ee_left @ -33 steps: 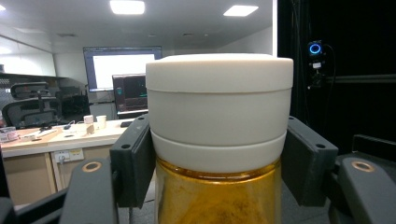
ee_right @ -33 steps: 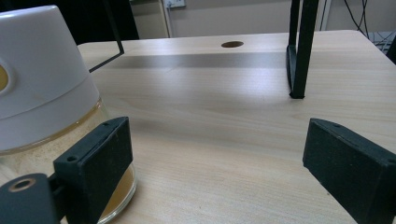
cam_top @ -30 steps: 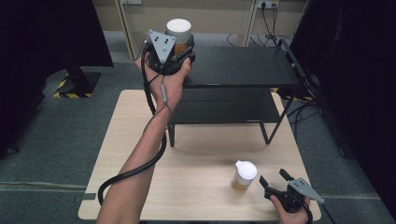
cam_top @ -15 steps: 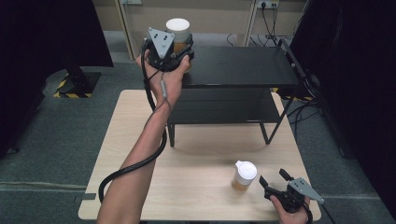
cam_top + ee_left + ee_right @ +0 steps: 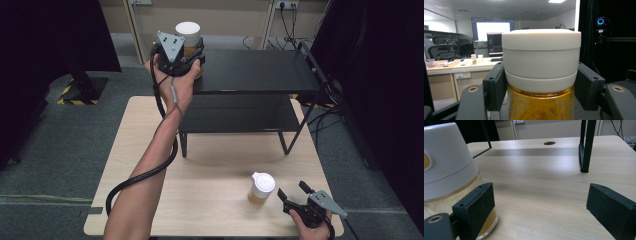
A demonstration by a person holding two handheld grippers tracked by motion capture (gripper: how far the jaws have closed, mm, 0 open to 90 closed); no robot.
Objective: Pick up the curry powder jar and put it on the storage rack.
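Down at the near right corner of the table (image 5: 150, 130), the right gripper (image 5: 296, 196) sits low in the person's hand, jaws spread wide apart, nothing between them. Just to its left on the table stands a small jar (image 5: 261, 188) with a white flip-top cap and pale amber contents. From the right gripper view that jar (image 5: 449, 177) bulks up right beside the left-hand jaw, outside the gap, close against it; whether they touch, I cannot tell. Bare wood lies between the two jaws.

Farther back on the table stands the black shelf (image 5: 260, 75), two tiers on thin legs; one leg (image 5: 586, 145) shows in the right gripper view, planted on the wood beyond the jaws.

Up at the shelf's far left corner, the left arm reaches long across the table, cable (image 5: 145, 172) looping beneath it, and the left gripper (image 5: 189, 49) is clamped on a second jar (image 5: 188, 35). In the left gripper view the jar (image 5: 541, 65) stands upright between the pads (image 5: 495, 86), which press its sides just under the wide white lid, amber glass below. Whether its base rests on the top tier or hangs just above, I cannot tell.
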